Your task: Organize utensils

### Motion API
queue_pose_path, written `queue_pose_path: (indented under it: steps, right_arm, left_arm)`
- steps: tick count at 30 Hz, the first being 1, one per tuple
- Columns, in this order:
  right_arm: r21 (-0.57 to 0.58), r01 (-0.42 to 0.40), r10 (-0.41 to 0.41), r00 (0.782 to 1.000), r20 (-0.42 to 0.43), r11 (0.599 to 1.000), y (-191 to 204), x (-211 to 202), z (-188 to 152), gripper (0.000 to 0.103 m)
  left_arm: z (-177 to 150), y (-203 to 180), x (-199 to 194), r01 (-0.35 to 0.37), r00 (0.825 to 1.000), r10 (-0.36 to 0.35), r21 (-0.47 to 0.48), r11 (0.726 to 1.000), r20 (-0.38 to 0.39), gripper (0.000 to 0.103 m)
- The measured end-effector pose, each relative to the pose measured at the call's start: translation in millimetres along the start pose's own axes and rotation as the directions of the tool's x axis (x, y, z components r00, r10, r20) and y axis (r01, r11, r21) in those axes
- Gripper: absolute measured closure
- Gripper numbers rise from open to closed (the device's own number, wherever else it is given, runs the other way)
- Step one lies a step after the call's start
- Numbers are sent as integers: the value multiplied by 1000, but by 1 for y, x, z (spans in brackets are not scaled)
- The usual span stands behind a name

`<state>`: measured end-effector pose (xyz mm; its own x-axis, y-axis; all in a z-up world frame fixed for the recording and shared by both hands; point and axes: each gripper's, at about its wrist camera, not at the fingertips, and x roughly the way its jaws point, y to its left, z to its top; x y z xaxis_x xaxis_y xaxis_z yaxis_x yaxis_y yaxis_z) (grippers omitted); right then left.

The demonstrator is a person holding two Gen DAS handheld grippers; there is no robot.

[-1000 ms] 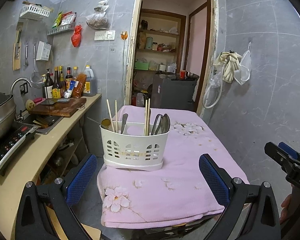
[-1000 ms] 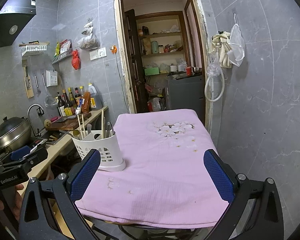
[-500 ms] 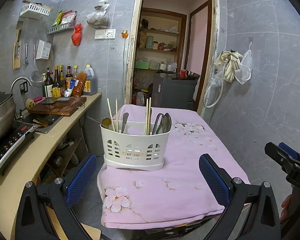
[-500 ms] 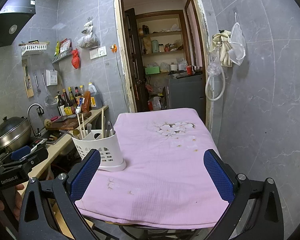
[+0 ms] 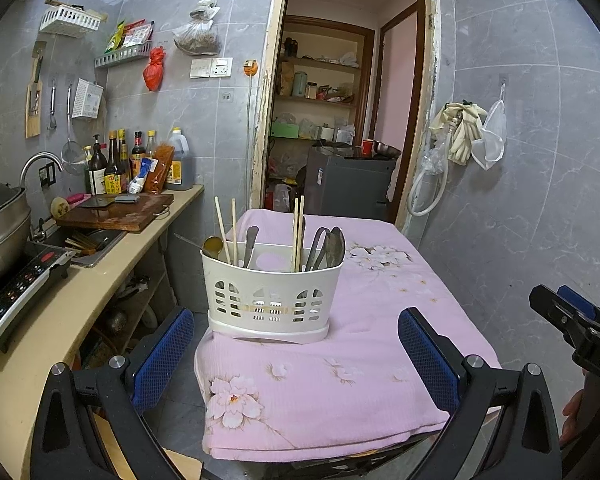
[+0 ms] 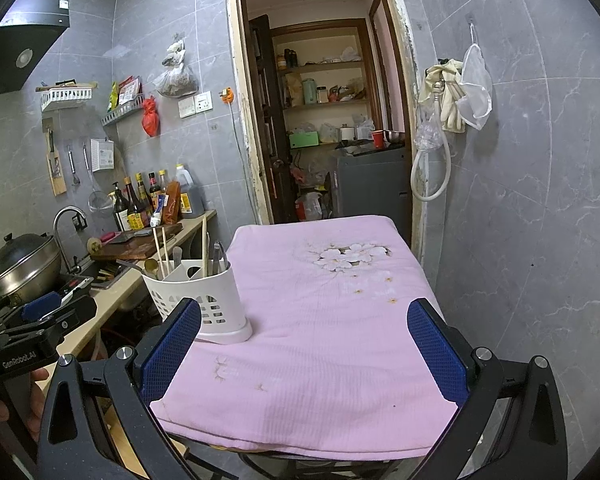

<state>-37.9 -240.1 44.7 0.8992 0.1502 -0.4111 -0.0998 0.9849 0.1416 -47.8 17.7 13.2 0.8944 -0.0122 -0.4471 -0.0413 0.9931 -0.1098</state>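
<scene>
A white slotted utensil caddy [image 5: 272, 296] stands upright on the pink flowered cloth [image 5: 340, 380] covering a table, near its left front corner. It holds wooden chopsticks [image 5: 299, 232], a gold spoon [image 5: 213, 246] and dark metal spoons [image 5: 332, 246]. My left gripper [image 5: 296, 356] is open and empty, just in front of the caddy. My right gripper [image 6: 304, 348] is open and empty over the table's front edge; the caddy [image 6: 204, 296] is to its left. Each gripper shows at the edge of the other's view.
A kitchen counter [image 5: 72, 304] runs along the left with an induction cooker, a steel pot [image 6: 20, 268], a sink, a cutting board [image 5: 116, 214] and bottles. A tiled wall stands close on the right. A doorway to a pantry opens behind the table.
Both grippers drifted slightly; the caddy sits a little higher in the left wrist view. Nothing was grasped or released.
</scene>
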Motion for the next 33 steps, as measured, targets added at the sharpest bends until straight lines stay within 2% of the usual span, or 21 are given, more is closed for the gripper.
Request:
queue_pose_path:
  steps: [33]
  right_arm:
    - [-5, -4, 4, 1000, -5, 1000, 3, 8, 1, 1]
  left_arm:
    - [1, 4, 2, 0, 1000, 0, -6, 1000, 3, 0]
